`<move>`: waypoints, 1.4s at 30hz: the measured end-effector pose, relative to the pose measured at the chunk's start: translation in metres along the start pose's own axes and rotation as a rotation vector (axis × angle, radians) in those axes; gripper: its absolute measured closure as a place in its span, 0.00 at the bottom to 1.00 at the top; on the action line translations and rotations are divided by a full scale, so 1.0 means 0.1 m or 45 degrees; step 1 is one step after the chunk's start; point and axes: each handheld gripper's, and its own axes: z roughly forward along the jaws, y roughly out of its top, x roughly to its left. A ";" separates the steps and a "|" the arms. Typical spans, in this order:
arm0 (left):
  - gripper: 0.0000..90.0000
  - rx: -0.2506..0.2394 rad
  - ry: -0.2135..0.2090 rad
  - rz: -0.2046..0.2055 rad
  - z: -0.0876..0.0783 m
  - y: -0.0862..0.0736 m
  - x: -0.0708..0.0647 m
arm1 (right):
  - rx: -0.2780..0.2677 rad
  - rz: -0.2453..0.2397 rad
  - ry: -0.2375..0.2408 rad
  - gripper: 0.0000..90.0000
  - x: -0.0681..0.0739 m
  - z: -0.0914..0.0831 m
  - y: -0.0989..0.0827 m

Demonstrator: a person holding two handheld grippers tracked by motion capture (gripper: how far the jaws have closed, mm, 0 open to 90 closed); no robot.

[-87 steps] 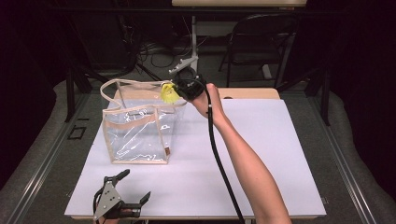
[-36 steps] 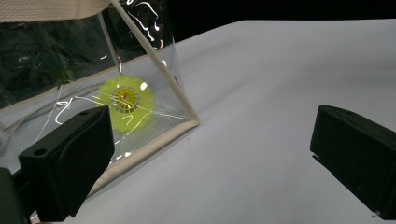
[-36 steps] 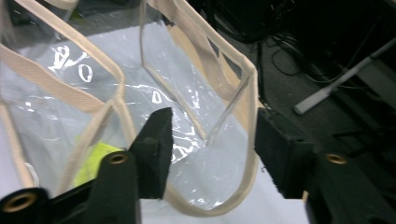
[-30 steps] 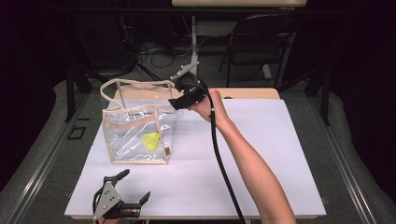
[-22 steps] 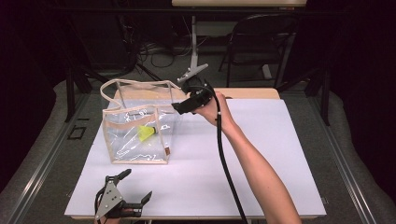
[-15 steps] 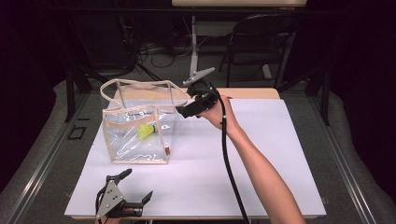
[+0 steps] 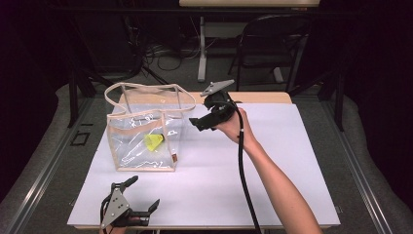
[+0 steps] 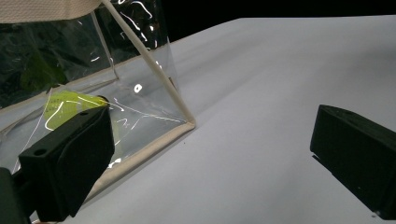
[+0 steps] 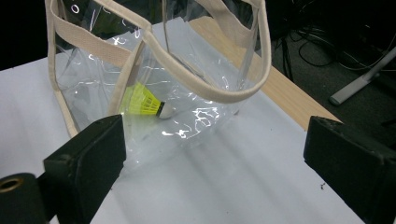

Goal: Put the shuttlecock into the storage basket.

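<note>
A clear plastic tote bag (image 7: 146, 115) with beige trim stands upright on the left half of the white tabletop. A yellow shuttlecock (image 7: 154, 142) lies on its bottom, and I also see the shuttlecock (image 9: 142, 100) through the bag wall (image 9: 196, 79). My right gripper (image 7: 198, 123) hovers just right of the bag's rim, pointing at it. Its jaws have just been opening and stand wide, with nothing between them. My left gripper (image 7: 142, 192) rests open at the near left edge, facing the bag's near corner (image 8: 154, 70).
The white tabletop (image 7: 272, 161) extends to the right of the bag. A wooden strip (image 7: 263, 97) runs along the far edge. A black chair (image 7: 272, 44) and a desk leg (image 7: 201, 48) stand behind the table. The right gripper's cable (image 7: 242, 165) hangs along the forearm.
The shuttlecock, earlier held at the bag's mouth, now lies inside the bag. My right gripper has drawn back to the right and lower, its jaws wider. The left gripper has not moved.
</note>
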 end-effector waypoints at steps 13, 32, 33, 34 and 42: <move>0.00 0.000 -0.017 0.001 0.00 0.00 -0.01 | -0.026 0.010 0.007 0.02 0.06 -0.12 -0.33; 0.00 0.006 -0.019 0.010 0.02 0.00 -0.01 | -0.101 0.001 -0.025 0.02 0.13 -0.41 -0.74; 0.00 0.002 -0.019 0.005 0.02 0.00 -0.01 | -0.102 0.002 -0.028 0.02 0.14 -0.43 -0.77; 0.00 0.001 -0.018 0.005 0.02 0.00 -0.01 | -0.104 -0.002 -0.033 0.02 0.14 -0.44 -0.79; 0.00 0.006 -0.019 0.011 0.03 0.00 -0.01 | -0.123 0.004 -0.055 0.02 0.17 -0.56 -1.02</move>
